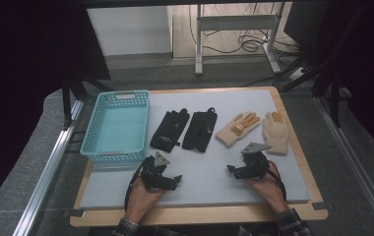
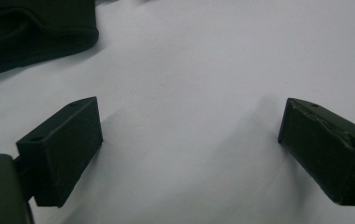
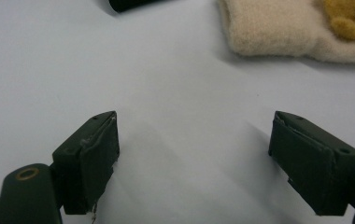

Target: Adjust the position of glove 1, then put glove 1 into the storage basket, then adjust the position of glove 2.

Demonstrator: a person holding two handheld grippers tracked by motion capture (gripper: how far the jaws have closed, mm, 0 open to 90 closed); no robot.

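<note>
Two black gloves (image 1: pixel 170 129) (image 1: pixel 200 130) and two cream gloves (image 1: pixel 236 129) (image 1: pixel 275 132) lie in a row across the pale mat (image 1: pixel 195 182). My left gripper (image 1: pixel 175 180) rests low on the mat in front of the black gloves, jaws wide apart with nothing between them. In the left gripper view a black glove cuff (image 2: pixel 31 37) lies at the upper left, beyond my open left gripper (image 2: pixel 189 135). My right gripper (image 1: pixel 232 169) sits in front of the cream gloves, open and empty. The right gripper view shows a cream cuff (image 3: pixel 278 32) with a tan bear patch (image 3: pixel 351 16) ahead of my right gripper (image 3: pixel 192 140).
A turquoise plastic basket (image 1: pixel 117 126) stands empty on the mat's left side, beside the black gloves. The mat lies on a wooden board (image 1: pixel 200 216) with metal rails (image 1: pixel 47 172) either side. Table legs and cables (image 1: pixel 239 39) stand on the floor beyond.
</note>
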